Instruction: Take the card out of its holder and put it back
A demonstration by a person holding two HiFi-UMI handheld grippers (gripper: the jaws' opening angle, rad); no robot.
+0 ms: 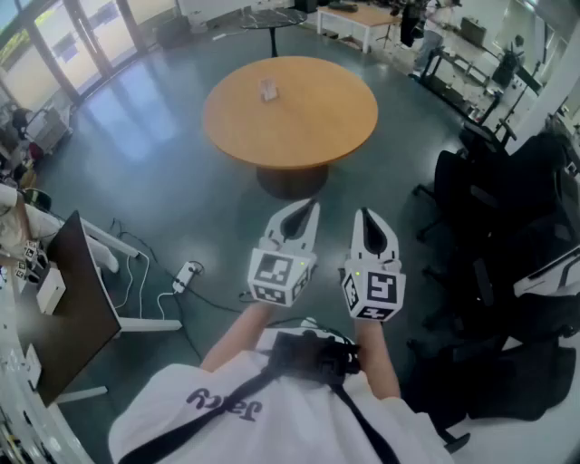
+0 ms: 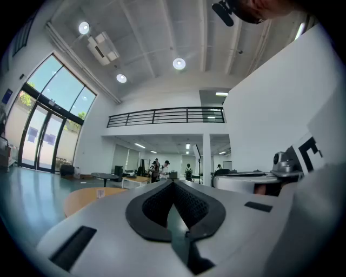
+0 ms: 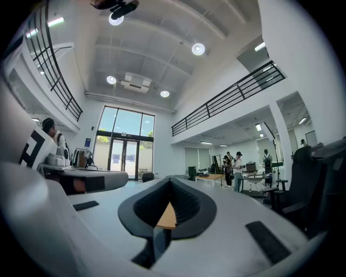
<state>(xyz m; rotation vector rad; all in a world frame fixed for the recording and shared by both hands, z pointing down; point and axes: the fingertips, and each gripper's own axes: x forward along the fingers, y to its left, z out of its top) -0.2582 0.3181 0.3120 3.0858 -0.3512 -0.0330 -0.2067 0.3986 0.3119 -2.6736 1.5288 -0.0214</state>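
The card holder (image 1: 268,89), a small clear stand with a card in it, sits on the far left part of a round wooden table (image 1: 317,122). I hold both grippers close to my body, well short of the table and aimed at it. The left gripper (image 1: 312,207) is shut with nothing in it. The right gripper (image 1: 364,214) is shut too, its tips together and empty. In the left gripper view the holder (image 2: 100,193) shows small on the table (image 2: 81,200) beyond the closed jaws (image 2: 173,182). In the right gripper view a sliver of table (image 3: 167,216) shows through the jaws (image 3: 170,179).
Black office chairs (image 1: 507,227) crowd the right side. A dark desk panel (image 1: 82,299) with cables and a power strip (image 1: 186,275) lies on the floor at left. A white table (image 1: 362,16) stands at the back. People (image 3: 238,165) stand far off.
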